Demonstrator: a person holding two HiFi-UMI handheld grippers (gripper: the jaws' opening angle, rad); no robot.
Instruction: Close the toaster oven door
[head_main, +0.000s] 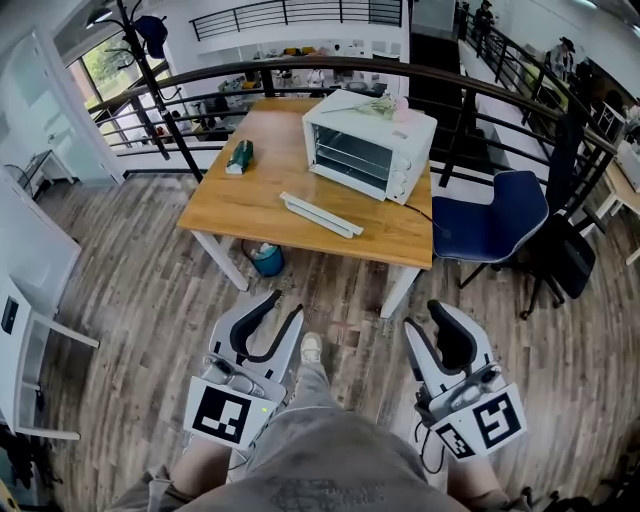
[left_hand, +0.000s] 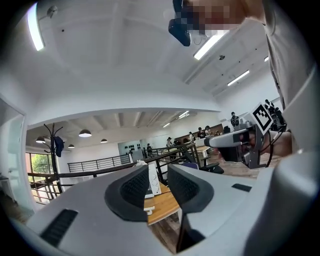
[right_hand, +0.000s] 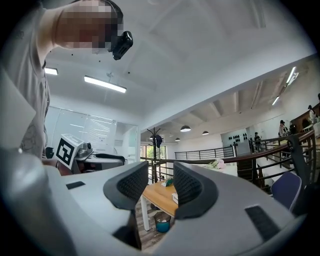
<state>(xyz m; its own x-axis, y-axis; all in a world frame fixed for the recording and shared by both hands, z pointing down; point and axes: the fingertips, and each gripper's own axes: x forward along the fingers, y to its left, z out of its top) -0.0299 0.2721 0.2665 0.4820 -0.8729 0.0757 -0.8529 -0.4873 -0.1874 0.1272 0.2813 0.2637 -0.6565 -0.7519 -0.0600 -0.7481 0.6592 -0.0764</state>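
The white toaster oven (head_main: 370, 150) stands at the far right of the wooden table (head_main: 250, 200), its front facing me with the racks showing. A long white flat piece (head_main: 320, 215) lies on the table in front of it. Both grippers hover over the floor, well short of the table. My left gripper (head_main: 283, 305) is open and empty. My right gripper (head_main: 422, 315) is open and empty too. In the left gripper view the jaws (left_hand: 159, 182) frame the oven (left_hand: 153, 181) far off. In the right gripper view the jaws (right_hand: 160, 180) frame the table (right_hand: 160, 192).
A blue chair (head_main: 490, 220) stands right of the table and a blue bucket (head_main: 267, 260) under its near edge. A green object (head_main: 240, 155) sits on the table's left side. A dark railing (head_main: 300, 70) runs behind the table. White furniture (head_main: 30, 300) lines the left.
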